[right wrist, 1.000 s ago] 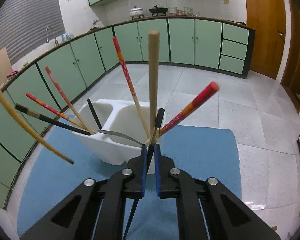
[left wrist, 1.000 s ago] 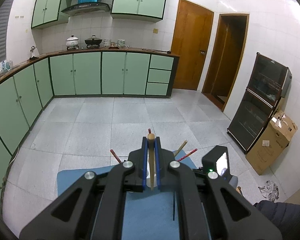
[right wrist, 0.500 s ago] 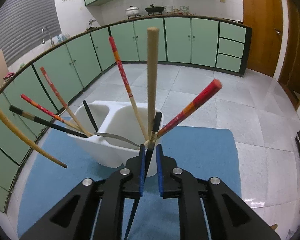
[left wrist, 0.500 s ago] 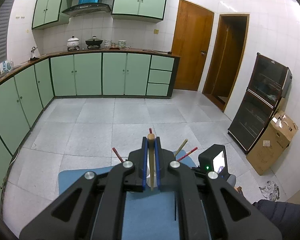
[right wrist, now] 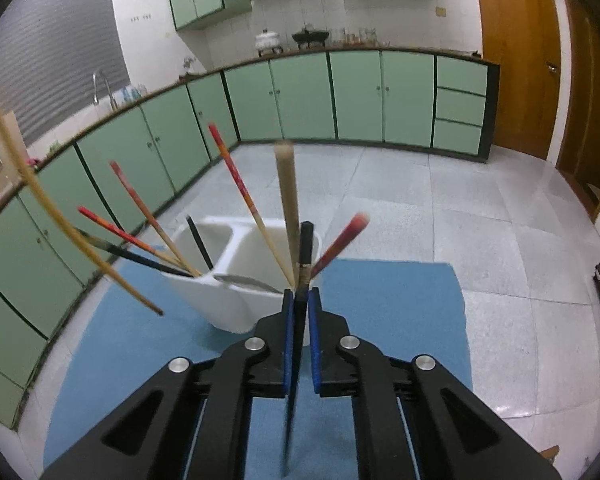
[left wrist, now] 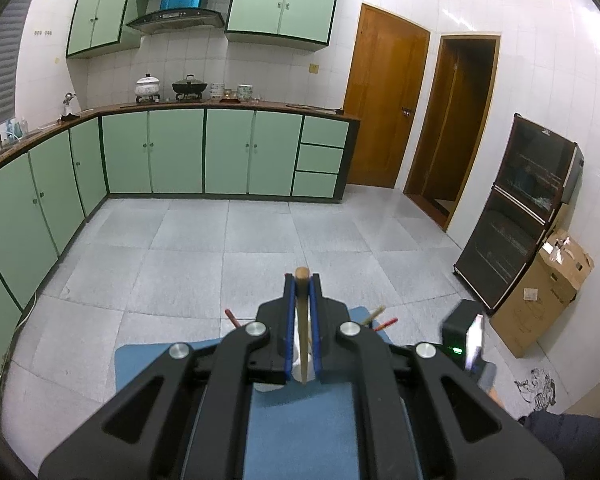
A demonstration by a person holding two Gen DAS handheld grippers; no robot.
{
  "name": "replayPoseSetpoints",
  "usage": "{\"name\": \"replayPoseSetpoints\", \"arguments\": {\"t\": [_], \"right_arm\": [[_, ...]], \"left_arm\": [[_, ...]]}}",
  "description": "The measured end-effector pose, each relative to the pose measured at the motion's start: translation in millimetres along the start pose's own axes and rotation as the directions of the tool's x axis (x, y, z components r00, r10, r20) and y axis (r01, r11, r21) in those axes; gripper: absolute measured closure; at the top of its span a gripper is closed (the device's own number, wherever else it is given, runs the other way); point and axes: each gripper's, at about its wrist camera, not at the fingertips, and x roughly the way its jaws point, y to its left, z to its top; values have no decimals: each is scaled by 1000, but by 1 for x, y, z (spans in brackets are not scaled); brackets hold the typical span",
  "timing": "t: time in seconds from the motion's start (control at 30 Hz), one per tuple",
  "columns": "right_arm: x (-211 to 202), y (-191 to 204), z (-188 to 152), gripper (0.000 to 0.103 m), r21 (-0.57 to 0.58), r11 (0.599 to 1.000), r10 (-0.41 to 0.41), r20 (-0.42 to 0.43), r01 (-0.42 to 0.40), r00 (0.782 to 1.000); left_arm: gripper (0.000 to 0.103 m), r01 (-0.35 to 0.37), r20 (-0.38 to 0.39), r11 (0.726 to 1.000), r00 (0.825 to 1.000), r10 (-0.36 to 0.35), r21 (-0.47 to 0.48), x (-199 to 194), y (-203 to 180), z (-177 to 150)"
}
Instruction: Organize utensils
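Observation:
My left gripper (left wrist: 301,280) is shut on a light wooden chopstick (left wrist: 302,328) and holds it upright above the blue mat (left wrist: 300,432). My right gripper (right wrist: 301,294) is shut on a black chopstick (right wrist: 300,344), just in front of the white two-compartment holder (right wrist: 236,304). The holder stands on the blue mat (right wrist: 380,312) with several red, black and wooden chopsticks (right wrist: 240,188) leaning out of both compartments. A metal spoon handle (right wrist: 244,281) lies across its rim. A long bamboo chopstick (right wrist: 52,216) crosses the left of the right wrist view.
Green floor cabinets (left wrist: 204,152) line the far and left walls. A dark glass cabinet (left wrist: 520,216) and a cardboard box (left wrist: 548,296) stand at the right. The right gripper's body (left wrist: 464,332) shows beside the mat. The floor is grey tile.
The right gripper has pulled back and up a little from the holder, so the holder looks smaller and lower. The left gripper has risen slightly with its chopstick.

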Motion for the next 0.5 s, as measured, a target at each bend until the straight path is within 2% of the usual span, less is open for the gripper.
{"name": "replayPoseSetpoints", "arguments": {"t": [0.27,0.5], "right_arm": [[-58,22,33,97,-34,997,77,137,-73,988],[-81,40,59,97,-79,993,98,197,-84,976]], "left_arm": [[97,-24,19,1000,1000,25,-11,11,-2,21],[97,-63,-16,998,998,62,-22,31,11,22]]}}
